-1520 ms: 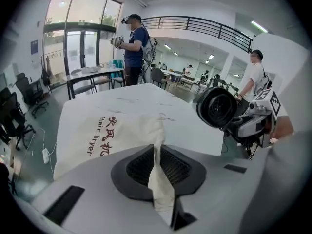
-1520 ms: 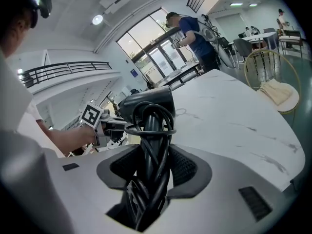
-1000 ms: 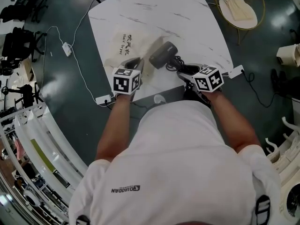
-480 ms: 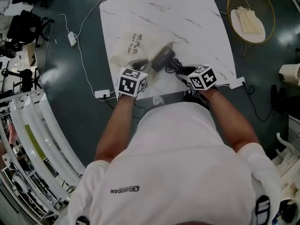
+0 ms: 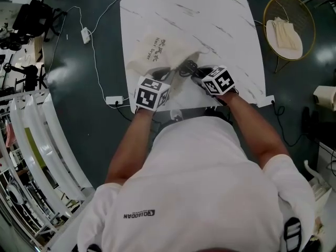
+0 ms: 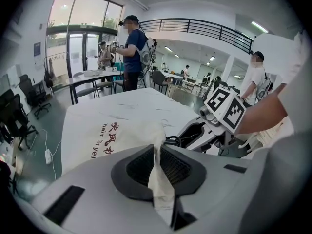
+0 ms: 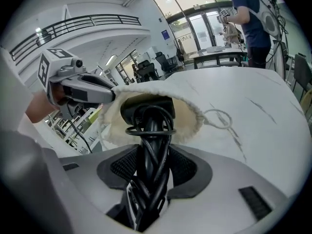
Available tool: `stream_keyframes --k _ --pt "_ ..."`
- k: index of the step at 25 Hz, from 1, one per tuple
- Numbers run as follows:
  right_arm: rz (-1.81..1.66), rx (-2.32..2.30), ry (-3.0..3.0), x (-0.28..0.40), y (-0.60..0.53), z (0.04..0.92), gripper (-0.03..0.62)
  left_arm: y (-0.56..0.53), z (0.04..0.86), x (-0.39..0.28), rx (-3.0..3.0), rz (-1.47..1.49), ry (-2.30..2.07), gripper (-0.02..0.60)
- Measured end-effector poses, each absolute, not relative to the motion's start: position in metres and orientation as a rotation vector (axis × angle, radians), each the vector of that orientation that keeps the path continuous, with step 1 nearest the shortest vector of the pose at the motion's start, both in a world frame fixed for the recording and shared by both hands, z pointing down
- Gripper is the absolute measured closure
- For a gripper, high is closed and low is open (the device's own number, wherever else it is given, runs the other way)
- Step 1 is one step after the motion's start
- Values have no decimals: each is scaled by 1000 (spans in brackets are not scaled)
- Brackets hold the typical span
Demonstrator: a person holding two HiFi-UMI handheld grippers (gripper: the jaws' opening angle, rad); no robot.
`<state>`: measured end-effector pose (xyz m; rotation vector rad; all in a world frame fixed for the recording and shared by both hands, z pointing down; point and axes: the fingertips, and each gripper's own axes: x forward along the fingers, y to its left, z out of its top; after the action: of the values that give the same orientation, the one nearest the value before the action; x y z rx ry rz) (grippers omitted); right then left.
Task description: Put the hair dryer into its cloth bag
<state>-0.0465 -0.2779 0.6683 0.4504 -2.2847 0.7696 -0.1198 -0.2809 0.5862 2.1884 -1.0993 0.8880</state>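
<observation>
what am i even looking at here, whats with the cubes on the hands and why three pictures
There is no robot here: a person holds a two-jaw gripper in each hand. The cubes with black squares are parts of those grippers.

The head view comes from a camera on the person's head, looking down at a white marble-patterned table. The other two views come from cameras riding on each gripper, looking along its jaws.

On the table lies a cloth bag printed "Hair Dryer". The left gripper is pinched shut on a fold of the bag's rim. The right gripper grips the black hair dryer by its cord-wrapped handle, with the dryer's head at the bag's open mouth.
</observation>
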Motion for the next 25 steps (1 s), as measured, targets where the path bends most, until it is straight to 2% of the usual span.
stream_keyframes --k 15,22,25 --pt "548 375 -2323 -108 -322 685 388 -291 580 -108 2135 804 -1140 518" --pt "460 355 -2314 -107 -323 706 382 -287 586 -108 2099 797 -1161 518" --pt "351 345 -2324 -105 -323 701 358 -285 587 -108 2094 799 -1168 518"
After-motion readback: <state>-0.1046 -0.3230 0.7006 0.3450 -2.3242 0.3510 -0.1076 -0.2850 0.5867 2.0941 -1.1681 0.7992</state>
